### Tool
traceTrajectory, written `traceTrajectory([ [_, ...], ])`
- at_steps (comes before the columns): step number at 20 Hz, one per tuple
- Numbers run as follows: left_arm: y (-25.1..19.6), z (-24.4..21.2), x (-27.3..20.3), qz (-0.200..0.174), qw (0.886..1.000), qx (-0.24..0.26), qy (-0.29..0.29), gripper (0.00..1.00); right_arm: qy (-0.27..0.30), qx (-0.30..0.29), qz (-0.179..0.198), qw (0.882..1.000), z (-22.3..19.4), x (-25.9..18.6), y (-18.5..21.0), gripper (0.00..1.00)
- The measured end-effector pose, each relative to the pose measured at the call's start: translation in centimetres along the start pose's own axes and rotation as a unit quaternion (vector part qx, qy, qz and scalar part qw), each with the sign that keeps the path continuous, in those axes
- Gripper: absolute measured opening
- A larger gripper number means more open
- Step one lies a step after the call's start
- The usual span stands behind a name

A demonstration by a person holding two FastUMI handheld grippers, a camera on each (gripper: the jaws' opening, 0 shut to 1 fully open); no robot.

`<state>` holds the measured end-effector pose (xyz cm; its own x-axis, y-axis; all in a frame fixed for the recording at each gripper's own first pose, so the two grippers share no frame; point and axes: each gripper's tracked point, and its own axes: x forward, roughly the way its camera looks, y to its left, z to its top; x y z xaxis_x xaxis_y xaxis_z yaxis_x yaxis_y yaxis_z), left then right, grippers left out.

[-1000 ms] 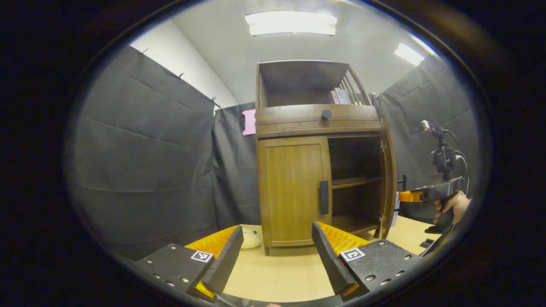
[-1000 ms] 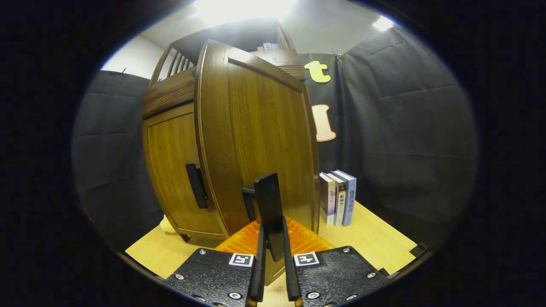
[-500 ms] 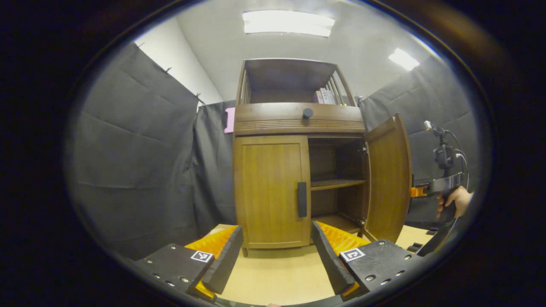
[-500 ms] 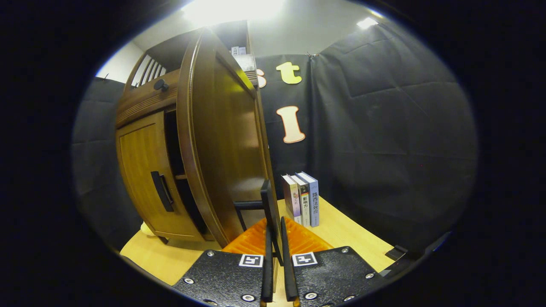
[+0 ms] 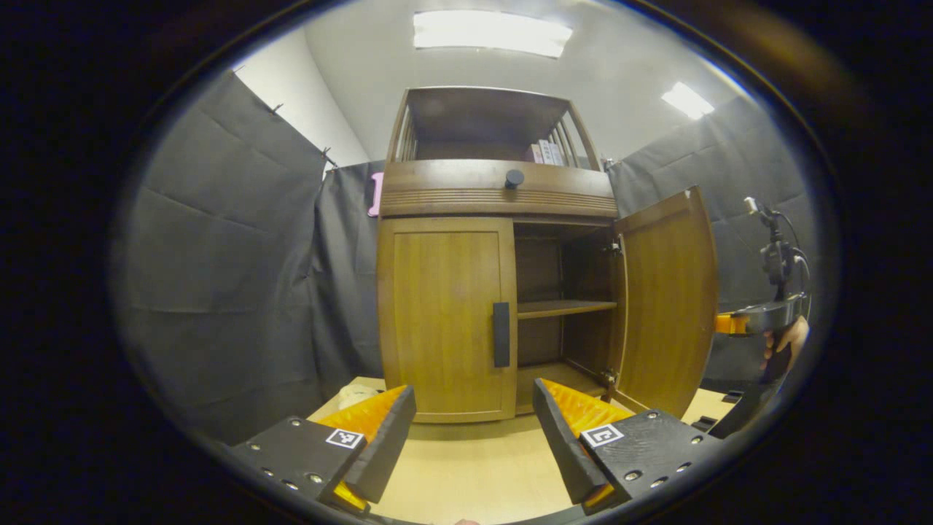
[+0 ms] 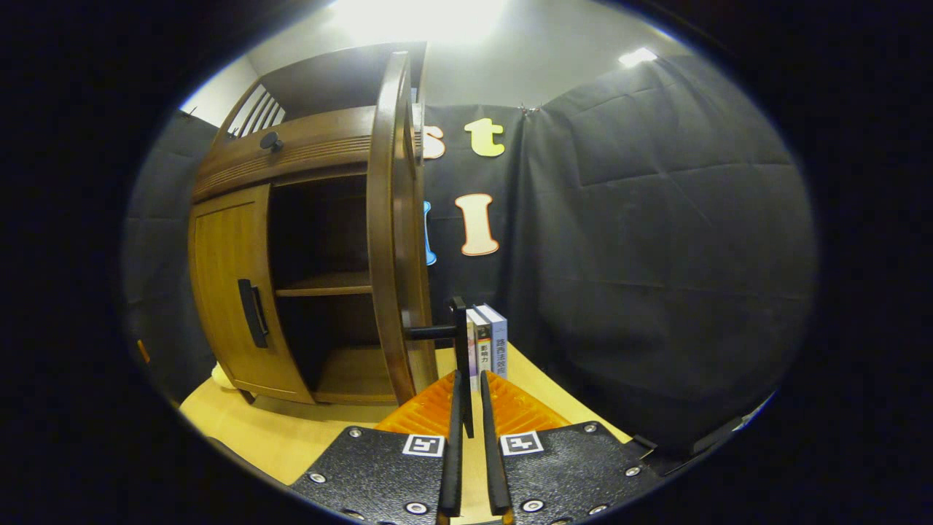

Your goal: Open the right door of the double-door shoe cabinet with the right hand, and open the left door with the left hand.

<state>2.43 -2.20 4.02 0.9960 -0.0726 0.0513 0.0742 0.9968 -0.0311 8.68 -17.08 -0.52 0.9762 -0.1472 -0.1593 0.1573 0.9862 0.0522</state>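
The wooden shoe cabinet (image 5: 496,197) stands ahead on the table. Its left door (image 5: 444,317) is closed, with a dark vertical handle (image 5: 501,334). My left gripper (image 5: 470,430) hangs open, low in front of that door and well short of it. The right door (image 5: 667,299) is swung wide open, baring an inner shelf (image 5: 565,308). In the right gripper view that door (image 6: 393,240) appears edge-on, and my right gripper (image 6: 466,397) is shut on its dark handle (image 6: 459,343). The right gripper's body (image 5: 758,319) and a hand (image 5: 791,339) peek out past the door's edge.
A light wooden table (image 5: 466,474) carries the cabinet. Three books (image 6: 492,343) stand upright to the cabinet's right, close behind the open door. A pale object (image 5: 355,394) lies by the cabinet's left foot. A drawer knob (image 5: 514,178) sits above the doors.
The right door has swung farther open, pulled by my right gripper on its handle. My left gripper has drifted right and a little closer, so the left door is now centred ahead.
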Motion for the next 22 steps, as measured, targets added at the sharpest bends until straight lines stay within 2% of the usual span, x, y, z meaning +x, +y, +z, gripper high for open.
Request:
traceTrajectory([
  [1, -0.1, 0.0, 0.7, -0.002, 1.000, 0.000, 0.001, 0.92, 0.000, 0.003, -0.009, 1.000, -0.1, -0.1, -0.8, 0.14],
  [3, -0.6, 0.1, 2.2, -0.009, 1.000, 0.000, 0.000, 0.92, -0.003, 0.007, -0.029, 1.000, 0.2, -0.3, -2.6, 0.14],
  [5, -1.1, 0.4, 4.1, -0.016, 1.000, 0.000, -0.004, 0.92, -0.010, 0.008, -0.025, 1.000, 0.9, -1.2, -2.7, 0.14],
  [6, -1.3, 0.7, 5.1, -0.019, 1.000, 0.001, -0.003, 0.92, -0.015, 0.007, -0.023, 1.000, 1.4, -1.7, -2.6, 0.10],
  [8, -1.4, 1.5, 7.2, -0.023, 1.000, 0.005, -0.005, 0.92, -0.029, -0.005, -0.024, 0.999, 2.1, -2.6, -2.9, 0.13],
  [9, -1.6, 1.8, 8.1, -0.025, 1.000, 0.008, -0.008, 0.92, -0.036, -0.011, -0.020, 0.999, 2.7, -3.2, -2.7, 0.20],
  [12, -2.1, 2.7, 10.8, -0.032, 0.999, 0.008, -0.018, 0.92, -0.070, -0.022, -0.011, 0.997, 3.2, -5.4, -2.6, 0.63],
  [13, -2.2, 2.9, 11.7, -0.032, 0.999, 0.007, -0.019, 0.89, -0.080, -0.025, -0.013, 0.996, 3.1, -5.9, -2.6, 0.77],
  [14, -2.2, 3.0, 12.4, -0.032, 0.999, 0.009, -0.021, 0.92, -0.087, -0.028, -0.016, 0.996, 3.1, -6.2, -2.6, 0.92],
  [15, -2.2, 3.1, 13.1, -0.032, 0.999, 0.012, -0.023, 0.92, -0.090, -0.030, -0.016, 0.995, 2.8, -6.5, -2.7, 0.94],
  [19, -2.0, 2.7, 17.2, -0.021, 0.999, 0.019, -0.025, 0.92, -0.073, -0.040, -0.007, 0.996, 1.0, -6.8, -2.3, 0.95],
  [20, -1.9, 2.5, 17.9, -0.018, 0.999, 0.018, -0.022, 0.88, -0.067, -0.046, -0.006, 0.997, 0.4, -6.8, -2.4, 0.94],
  [22, -2.0, 2.1, 20.5, -0.018, 0.999, 0.012, -0.024, 0.92, -0.056, -0.048, -0.007, 0.997, -0.5, -6.6, -2.4, 0.94],
])
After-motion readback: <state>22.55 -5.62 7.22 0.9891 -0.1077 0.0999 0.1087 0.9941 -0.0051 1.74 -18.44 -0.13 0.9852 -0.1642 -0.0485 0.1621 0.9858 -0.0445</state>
